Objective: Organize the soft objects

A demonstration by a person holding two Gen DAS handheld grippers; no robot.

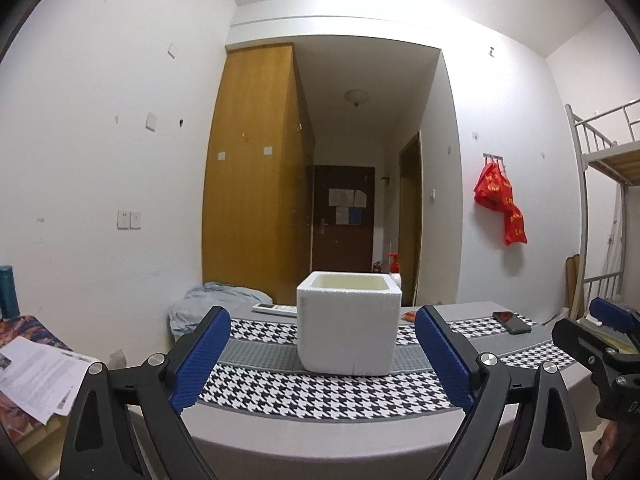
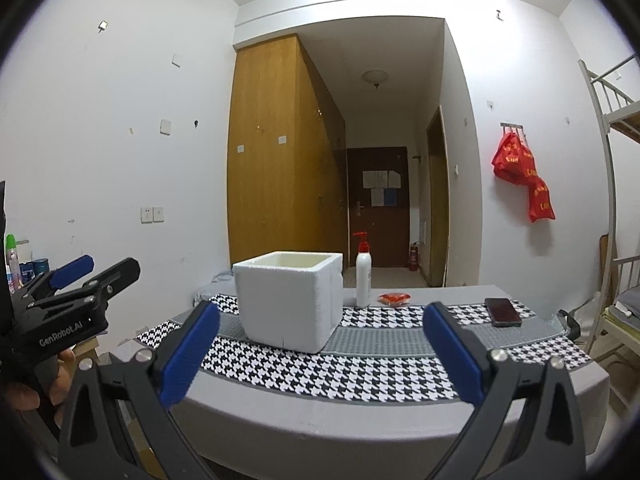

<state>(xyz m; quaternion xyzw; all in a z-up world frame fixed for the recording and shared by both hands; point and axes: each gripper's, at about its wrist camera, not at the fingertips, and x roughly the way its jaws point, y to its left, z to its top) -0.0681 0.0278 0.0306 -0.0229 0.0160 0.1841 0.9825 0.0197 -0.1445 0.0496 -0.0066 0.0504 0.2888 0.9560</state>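
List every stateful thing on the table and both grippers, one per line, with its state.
left gripper: open, empty
right gripper: open, empty
foam box: upright, lidless
pump bottle: upright behind the box
phone: flat, screen dark
red packet: lying flat
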